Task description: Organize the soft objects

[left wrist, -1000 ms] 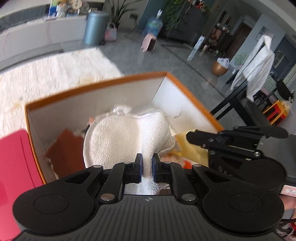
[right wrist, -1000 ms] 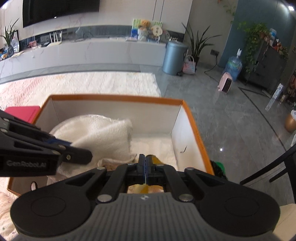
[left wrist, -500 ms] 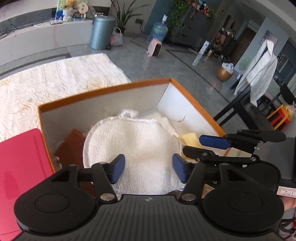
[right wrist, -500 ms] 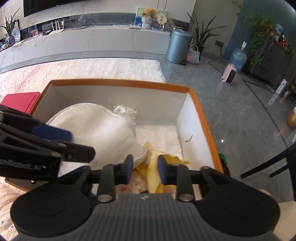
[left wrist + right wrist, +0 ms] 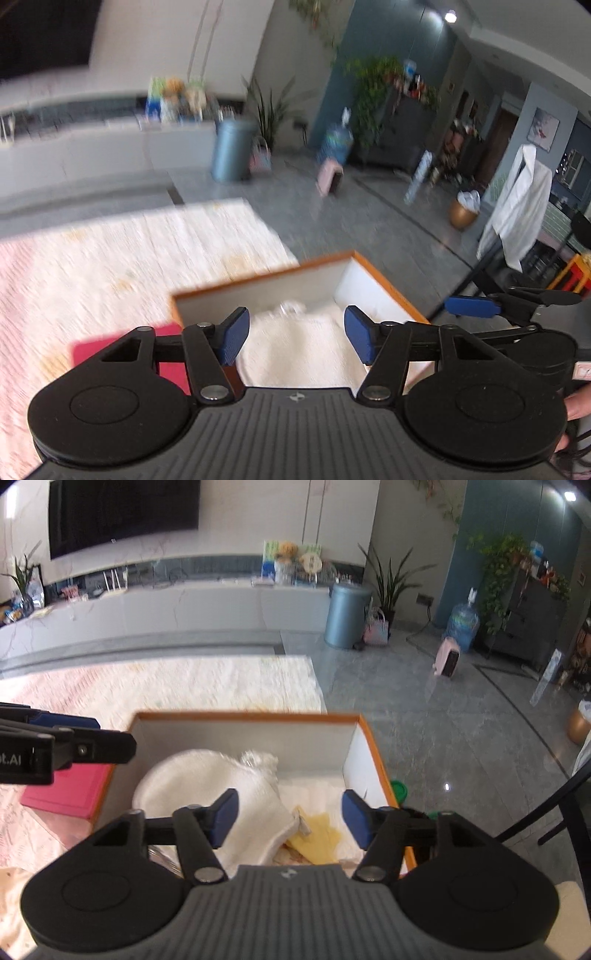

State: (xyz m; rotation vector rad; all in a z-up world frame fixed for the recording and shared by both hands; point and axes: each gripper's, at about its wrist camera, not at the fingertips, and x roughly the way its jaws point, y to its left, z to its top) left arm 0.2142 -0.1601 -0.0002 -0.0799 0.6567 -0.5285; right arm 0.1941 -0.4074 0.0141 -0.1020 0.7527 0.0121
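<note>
An orange-rimmed white box [image 5: 364, 734] holds a round white towel [image 5: 192, 779] on its left side and a yellow cloth [image 5: 317, 830] at its front right. The box [image 5: 384, 280] and towel [image 5: 295, 347] also show in the blurred left wrist view. My left gripper [image 5: 295, 338] is open and empty, raised above the towel. My right gripper [image 5: 290, 818] is open and empty above the box's front, over the towel's edge and the yellow cloth. The left gripper also shows at the left of the right wrist view [image 5: 66, 746].
A red flat case [image 5: 66, 790] lies left of the box on a pale patterned rug [image 5: 184, 690]. A green object [image 5: 399, 788] sits by the box's right wall. Grey tiled floor [image 5: 443, 738] spreads right; a blue bin [image 5: 345, 614] stands far back.
Both grippers opened, letting go of the towel and the yellow cloth, which now lie in the box. Both have since lifted up and back from the box.
</note>
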